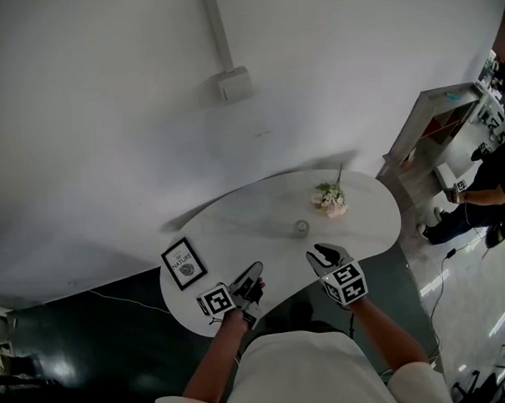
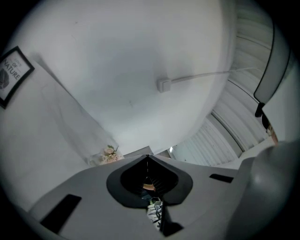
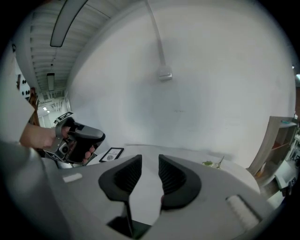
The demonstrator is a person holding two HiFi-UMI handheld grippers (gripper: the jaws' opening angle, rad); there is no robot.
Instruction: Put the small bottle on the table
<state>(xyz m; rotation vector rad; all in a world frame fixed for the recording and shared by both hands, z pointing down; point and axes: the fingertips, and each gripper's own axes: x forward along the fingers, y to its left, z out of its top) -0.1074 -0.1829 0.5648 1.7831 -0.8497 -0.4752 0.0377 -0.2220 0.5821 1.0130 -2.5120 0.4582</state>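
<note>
A small clear bottle (image 1: 301, 228) stands upright on the white oval table (image 1: 237, 222), just in front of a small flower bunch (image 1: 329, 200). My left gripper (image 1: 257, 270) hovers over the table's near edge, and its jaws meet at the tips with nothing between them (image 2: 148, 158). My right gripper (image 1: 320, 254) is near the front edge, a short way before the bottle and apart from it. Its jaws stand a narrow gap apart (image 3: 150, 161), and only bare tabletop shows between them. The bottle does not show in either gripper view.
A black-framed picture (image 1: 183, 263) lies at the table's left end. A shelf unit (image 1: 437, 130) and a person (image 1: 486, 186) are to the right, past the table. The white wall behind carries a box with a conduit (image 1: 233, 84). Dark floor lies to the left.
</note>
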